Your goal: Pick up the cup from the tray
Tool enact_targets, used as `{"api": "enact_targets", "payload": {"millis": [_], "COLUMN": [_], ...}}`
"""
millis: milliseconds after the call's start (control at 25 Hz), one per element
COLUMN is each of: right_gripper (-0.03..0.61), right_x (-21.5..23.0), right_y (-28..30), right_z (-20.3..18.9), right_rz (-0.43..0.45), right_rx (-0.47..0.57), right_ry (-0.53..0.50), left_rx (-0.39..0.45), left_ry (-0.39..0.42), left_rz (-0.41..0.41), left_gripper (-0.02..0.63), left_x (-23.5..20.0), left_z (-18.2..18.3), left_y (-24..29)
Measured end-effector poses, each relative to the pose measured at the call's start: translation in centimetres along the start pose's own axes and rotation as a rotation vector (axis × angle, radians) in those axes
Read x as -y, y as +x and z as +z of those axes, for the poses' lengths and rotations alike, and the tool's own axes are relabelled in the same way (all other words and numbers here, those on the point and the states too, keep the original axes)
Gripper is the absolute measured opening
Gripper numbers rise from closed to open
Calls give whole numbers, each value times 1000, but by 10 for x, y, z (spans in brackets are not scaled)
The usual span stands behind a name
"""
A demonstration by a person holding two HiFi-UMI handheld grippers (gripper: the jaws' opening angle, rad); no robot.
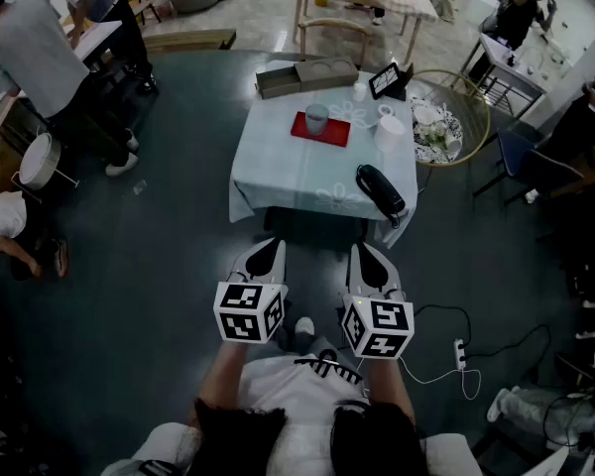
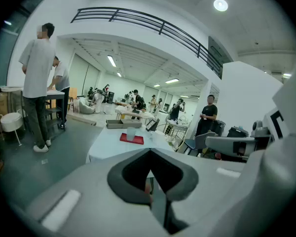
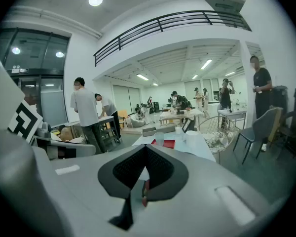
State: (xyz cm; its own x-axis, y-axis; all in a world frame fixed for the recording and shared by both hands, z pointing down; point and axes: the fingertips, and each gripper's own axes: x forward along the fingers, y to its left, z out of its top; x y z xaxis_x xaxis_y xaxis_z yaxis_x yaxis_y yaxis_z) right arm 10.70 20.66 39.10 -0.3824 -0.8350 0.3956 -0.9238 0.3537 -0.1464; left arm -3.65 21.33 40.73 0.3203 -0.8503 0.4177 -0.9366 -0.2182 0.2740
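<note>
A pale cup stands on a red tray at the far side of a table with a light cloth. My left gripper and right gripper hang side by side short of the table's near edge, well away from the cup. Both are shut with nothing between the jaws. In the left gripper view the cup and tray lie far ahead past the shut gripper. From the right gripper the cup appears ahead, slightly right.
On the table lie a black case near the front right corner, a white cylinder, a tablet and a grey box. A round wire table stands to the right. People work at the left. A power strip lies on the floor.
</note>
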Motion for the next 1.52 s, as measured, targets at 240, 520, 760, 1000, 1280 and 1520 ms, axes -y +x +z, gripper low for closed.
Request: {"api": "enact_targets", "payload": {"millis": [240,520,760,1000,1280,1520], "right_gripper": [21,21,35,146,153,166], "right_x": [-2,7,3,-4,-4,3], "right_y": [-8,-16,-12,-4,17,48], "right_z": [-8,-15,-23,-28,-23,-3], "right_rz": [-3,-17,71,161,174,149], "right_rx": [-8,-19,-58,-88,-75,-55], "right_ry": [-7,-15,-63,-98,-113,-105], "left_rx": [0,3,17,18,31,31], "left_ry": [-6,-1,-13,2,0,9], "left_rz": [0,17,47,66,72,43], "left_gripper": [0,0,0,0,0,0], "left_x": [3,10,14,20,5,-8], "left_z": [-6,-10,-11,-15,-5,15], "left_y": [-6,-12,-15,-15,4,36]}}
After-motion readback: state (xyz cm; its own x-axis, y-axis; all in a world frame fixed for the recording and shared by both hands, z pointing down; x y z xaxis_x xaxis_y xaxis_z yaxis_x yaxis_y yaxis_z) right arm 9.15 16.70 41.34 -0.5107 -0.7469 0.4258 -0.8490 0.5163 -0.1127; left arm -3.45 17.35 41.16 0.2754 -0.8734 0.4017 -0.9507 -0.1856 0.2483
